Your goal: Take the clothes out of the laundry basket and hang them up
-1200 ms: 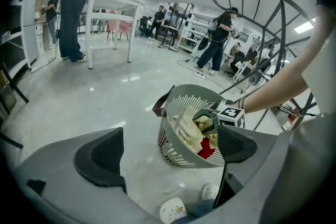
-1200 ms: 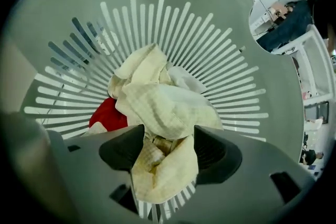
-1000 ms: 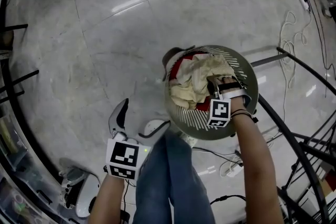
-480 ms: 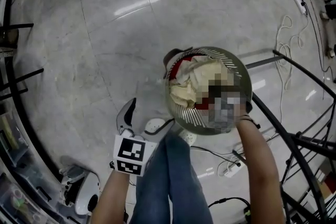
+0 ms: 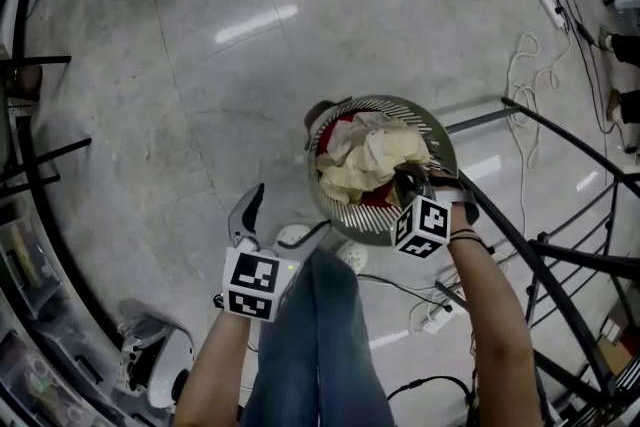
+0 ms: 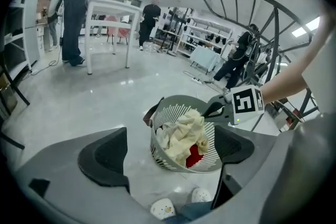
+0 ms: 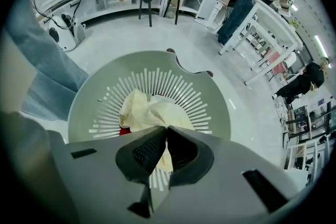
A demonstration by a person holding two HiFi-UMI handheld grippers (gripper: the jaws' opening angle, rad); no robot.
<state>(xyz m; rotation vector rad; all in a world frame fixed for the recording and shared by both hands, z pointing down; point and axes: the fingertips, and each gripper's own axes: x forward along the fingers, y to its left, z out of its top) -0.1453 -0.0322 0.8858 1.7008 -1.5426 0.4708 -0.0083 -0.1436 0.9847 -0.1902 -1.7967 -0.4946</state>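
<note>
Compared with a second ago, the right gripper (image 5: 405,181) is higher above the pile, no longer buried in it. Its jaws, slightly apart then, are now clamped together on a fold of the cream cloth (image 5: 370,158). In the right gripper view (image 7: 167,129) a strip of that cloth (image 7: 146,112) runs between the two dark pads and hangs below them. The left gripper (image 5: 275,227) has come up a little at the lower left of the head view. Its jaws are spread wide and have just been closing slightly, with nothing gripped between them. In its own view (image 6: 168,152) they only frame the basket (image 6: 167,113) from a distance.

The laundry basket (image 5: 343,213) is round, grey and slotted, and it stands on the pale marble floor (image 5: 200,95) just right of centre in the head view. The cream cloth is crumpled and heaped, filling most of the basket, with its edge by the right gripper drawn up towards the jaws. A red garment (image 5: 341,127) shows beneath it along the upper left and lower rim, and as a patch under the cream heap (image 6: 181,136) in the left gripper view (image 6: 195,155). The person's jeans leg (image 5: 320,335) fills the bottom centre of the head view.
</note>
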